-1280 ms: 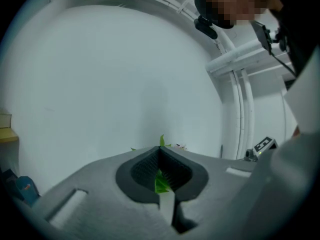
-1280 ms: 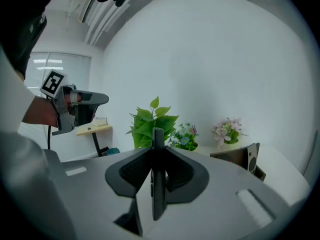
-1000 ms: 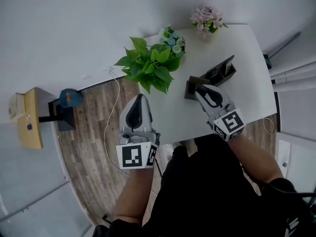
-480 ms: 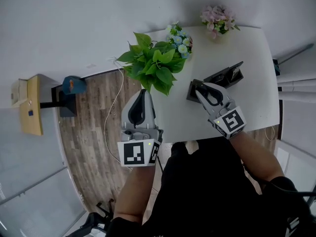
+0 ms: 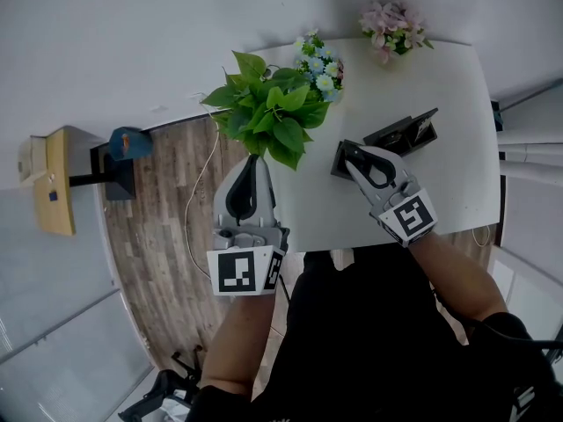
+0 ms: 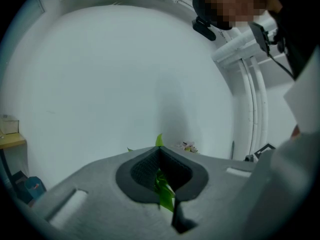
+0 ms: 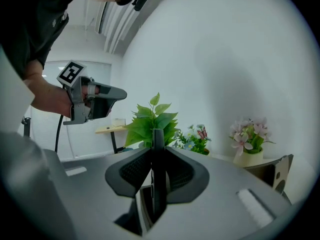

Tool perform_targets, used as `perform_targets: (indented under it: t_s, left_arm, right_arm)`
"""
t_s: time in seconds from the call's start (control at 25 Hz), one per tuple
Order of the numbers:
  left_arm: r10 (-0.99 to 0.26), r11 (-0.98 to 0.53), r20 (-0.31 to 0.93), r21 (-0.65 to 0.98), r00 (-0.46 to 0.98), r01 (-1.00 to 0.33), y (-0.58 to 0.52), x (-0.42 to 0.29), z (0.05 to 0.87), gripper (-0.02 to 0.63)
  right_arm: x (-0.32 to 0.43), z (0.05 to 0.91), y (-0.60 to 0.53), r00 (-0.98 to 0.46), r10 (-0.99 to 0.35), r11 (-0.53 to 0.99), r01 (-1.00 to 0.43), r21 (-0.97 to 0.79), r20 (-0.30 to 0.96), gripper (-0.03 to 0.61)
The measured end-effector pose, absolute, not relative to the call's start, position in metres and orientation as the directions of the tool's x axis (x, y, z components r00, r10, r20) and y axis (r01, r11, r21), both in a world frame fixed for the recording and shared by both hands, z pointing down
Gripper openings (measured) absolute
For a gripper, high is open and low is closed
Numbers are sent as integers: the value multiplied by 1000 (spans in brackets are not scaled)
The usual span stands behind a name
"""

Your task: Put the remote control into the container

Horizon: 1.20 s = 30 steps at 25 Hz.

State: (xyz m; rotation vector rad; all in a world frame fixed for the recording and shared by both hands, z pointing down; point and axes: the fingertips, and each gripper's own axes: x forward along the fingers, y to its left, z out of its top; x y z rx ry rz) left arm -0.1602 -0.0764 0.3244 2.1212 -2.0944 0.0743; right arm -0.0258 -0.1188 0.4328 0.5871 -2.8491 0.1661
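The right gripper [image 5: 354,154] has its fingers clamped on the remote control [image 7: 158,174], held edge-up just beside the container [image 5: 403,133], likely so it can slide in. The left gripper [image 5: 250,163] idles well apart from the container, fingers closed and empty.

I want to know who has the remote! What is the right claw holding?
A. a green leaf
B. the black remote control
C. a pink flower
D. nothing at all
B: in the right gripper view, the right claw is shut on the thin black remote control, which stands on edge between its pads.
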Motion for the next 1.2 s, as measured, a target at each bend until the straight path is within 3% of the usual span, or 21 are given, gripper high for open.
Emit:
perform_targets:
  t_s: [0.6,1.04,1.2]
  left_arm:
    - [-987,-14,156,74,26,-997,-76,-162,327,0]
    - [-994,-60,91,72,66,-996,-77,-159,288,0]
    - [-994,-93,57,64,96,-994,-76,-151,271,0]
  right_arm:
    - [-13,468,-117,-859,-409,886,-455,-91,308,64]
    - [11,394,-134,-820,-532,832,-553,-51,208,66]
    - [30,375,-138,-770,-588,787,-615,-45,247,54]
